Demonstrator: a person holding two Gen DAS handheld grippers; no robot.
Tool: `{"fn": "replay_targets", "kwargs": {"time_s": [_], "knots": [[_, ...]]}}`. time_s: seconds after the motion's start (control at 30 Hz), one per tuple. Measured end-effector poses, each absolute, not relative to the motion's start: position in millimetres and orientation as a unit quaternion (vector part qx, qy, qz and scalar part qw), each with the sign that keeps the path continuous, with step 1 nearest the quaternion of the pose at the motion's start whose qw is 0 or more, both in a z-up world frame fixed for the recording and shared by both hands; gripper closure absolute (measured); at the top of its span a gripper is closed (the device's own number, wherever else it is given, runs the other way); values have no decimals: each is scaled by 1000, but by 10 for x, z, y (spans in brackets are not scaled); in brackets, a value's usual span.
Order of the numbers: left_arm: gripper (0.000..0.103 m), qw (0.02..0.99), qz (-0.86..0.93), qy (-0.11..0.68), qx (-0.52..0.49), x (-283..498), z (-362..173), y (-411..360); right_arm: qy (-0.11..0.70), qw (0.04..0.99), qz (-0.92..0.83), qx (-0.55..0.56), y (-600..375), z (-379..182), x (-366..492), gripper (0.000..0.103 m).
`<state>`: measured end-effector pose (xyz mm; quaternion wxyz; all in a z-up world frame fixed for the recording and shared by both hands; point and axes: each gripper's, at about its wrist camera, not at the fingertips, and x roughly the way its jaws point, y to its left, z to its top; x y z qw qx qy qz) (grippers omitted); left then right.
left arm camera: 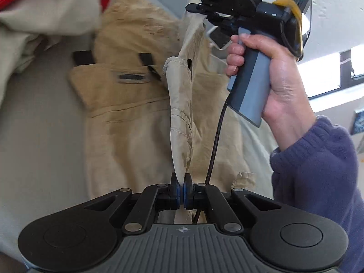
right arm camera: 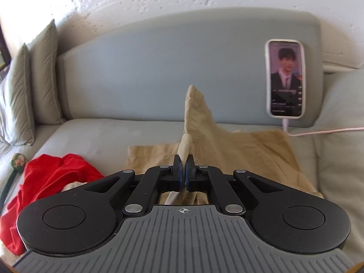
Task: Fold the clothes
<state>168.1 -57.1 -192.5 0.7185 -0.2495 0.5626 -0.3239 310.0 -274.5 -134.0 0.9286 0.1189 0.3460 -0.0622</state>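
Tan cotton trousers [left arm camera: 127, 122] lay spread across the grey sofa seat [right arm camera: 91, 134], their waistband with dark belt loops turned toward the left in the left wrist view. A paler strip of the same garment, an edge with a stitched hem [left arm camera: 180, 118], was lifted off the seat and stretched between the two tools. The left hand-held gripper [left arm camera: 181, 192] had its blue-padded fingers pressed together on the near end of that strip. At the far end the right hand-held gripper [left arm camera: 200, 8], seen from the side and raised above the sofa, pinched the cloth at its tip; a bare hand [left arm camera: 270, 75] in a purple sleeve held its grey handle, and a black cable hung down from it.

In the right wrist view the right hand-held gripper [right arm camera: 183, 170] was closed on a fold of the tan trousers [right arm camera: 238, 150], which rose in a peak just beyond the fingertips and spread flat behind on the seat. A red garment [right arm camera: 52, 177] lay crumpled at the left of the seat, well apart from the trousers, with a small round ornament [right arm camera: 18, 161] just beside it. A phone [right arm camera: 285, 78] with a lit screen leaned upright against the sofa backrest [right arm camera: 159, 68], a pink cable running from its base. Two olive cushions [right arm camera: 34, 79] stood at the left end.
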Motion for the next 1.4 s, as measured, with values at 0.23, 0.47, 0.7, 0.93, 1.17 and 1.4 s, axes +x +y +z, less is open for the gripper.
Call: {"fn": "replay_targets", "kwargs": {"time_s": [0.23, 0.47, 0.7, 0.93, 1.17, 1.4], "knots": [[102, 701, -336, 557, -292, 1704, -2143, -344, 432, 898, -49, 67, -1924, -1982, 3638, 100], [102, 721, -350, 519, -296, 1713, -1971, -110, 456, 879, -71, 123, -1927, -2069, 3805, 100], [99, 715, -320, 540, -308, 1774, -2103, 66, 487, 856, -88, 152, -1854, -2091, 4021, 95], [66, 755, -319, 517, -248, 1622, -1877, 37, 463, 864, -44, 192, -1922, -1808, 3700, 60], [62, 783, -354, 464, -213, 758, -1357, 73, 348, 906, -13, 239, -2564, -609, 2174, 53], [53, 791, -382, 441, -182, 191, -1062, -143, 279, 927, 19, 252, -3069, 280, 488, 32]]}}
